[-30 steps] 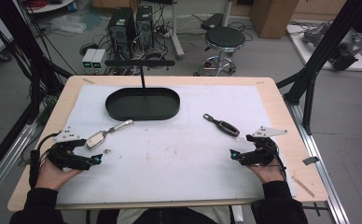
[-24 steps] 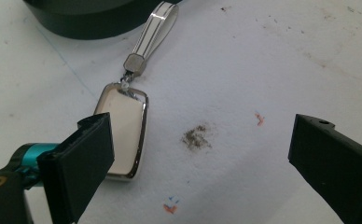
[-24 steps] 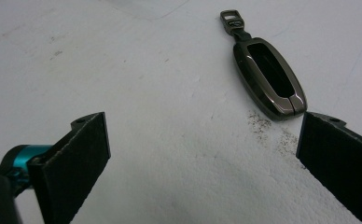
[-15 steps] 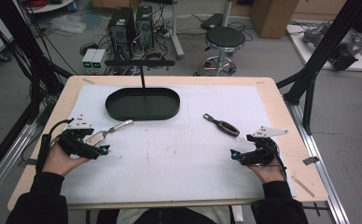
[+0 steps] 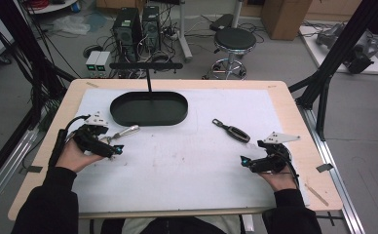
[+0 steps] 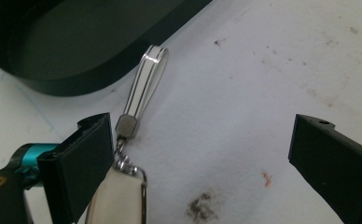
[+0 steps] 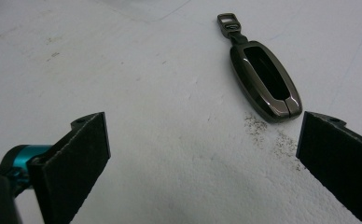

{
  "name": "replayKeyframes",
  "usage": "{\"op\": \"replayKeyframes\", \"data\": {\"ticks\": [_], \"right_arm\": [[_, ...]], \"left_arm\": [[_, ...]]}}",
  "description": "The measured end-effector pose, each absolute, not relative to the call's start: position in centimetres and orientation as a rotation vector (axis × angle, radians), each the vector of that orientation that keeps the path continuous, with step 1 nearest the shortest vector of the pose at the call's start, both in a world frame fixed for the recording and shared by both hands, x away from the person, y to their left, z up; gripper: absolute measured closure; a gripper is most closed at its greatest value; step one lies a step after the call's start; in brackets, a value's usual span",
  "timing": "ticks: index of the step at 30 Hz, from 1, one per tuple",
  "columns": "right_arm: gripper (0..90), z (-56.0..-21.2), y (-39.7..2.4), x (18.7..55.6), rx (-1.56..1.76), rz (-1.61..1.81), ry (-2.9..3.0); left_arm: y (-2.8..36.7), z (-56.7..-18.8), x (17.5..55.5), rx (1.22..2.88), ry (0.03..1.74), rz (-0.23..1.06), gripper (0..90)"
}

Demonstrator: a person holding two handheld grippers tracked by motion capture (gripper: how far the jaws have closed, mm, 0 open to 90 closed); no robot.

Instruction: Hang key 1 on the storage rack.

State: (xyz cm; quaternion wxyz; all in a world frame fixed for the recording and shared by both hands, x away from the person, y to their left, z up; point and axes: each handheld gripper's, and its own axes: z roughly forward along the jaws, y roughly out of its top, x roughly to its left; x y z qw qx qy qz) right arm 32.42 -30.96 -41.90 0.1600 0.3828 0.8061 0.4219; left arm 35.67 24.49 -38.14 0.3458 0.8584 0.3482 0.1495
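On the left side of the worktop [image 5: 284, 105], just in front of the black oval tray [image 5: 149, 108], lies a white key fob with a looped strap [image 6: 144, 81]. In the left gripper view its pale body sits low between the jaws, hard against the inner face of the left-hand jaw, while a short chain and a small metal clasp join it to the strap, which runs up and away toward the tray's wall and stops just short of it. The left claw [image 5: 113, 148] is spread wide around the fob; the right-hand jaw stands well clear of it, with bare, smudged white mat between. From the high view the strap end pokes out beyond the claw toward the tray.

Across the mat, the dark metallic key fob [image 7: 265, 86] lies flat on the right half of the worktop, its small ring end pointing away from the person. The right claw [image 5: 245, 161] is also spread open, holding nothing. In the right gripper view that dark fob lies ahead of the jaws, nearer the right-hand one and apart from both, with a gritty dark smear on the mat just beside its near end.
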Motion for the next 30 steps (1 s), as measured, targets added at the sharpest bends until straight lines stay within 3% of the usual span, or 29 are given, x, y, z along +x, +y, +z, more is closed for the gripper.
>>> {"op": "replayKeyframes", "data": {"ticks": [30], "right_arm": [[1.9, -41.8, -31.3, 31.6, 1.107, 1.152, 2.279]], "left_arm": [[24.2, -40.9, 41.5, 2.259, 0.971, 0.270, 8.3]]}}
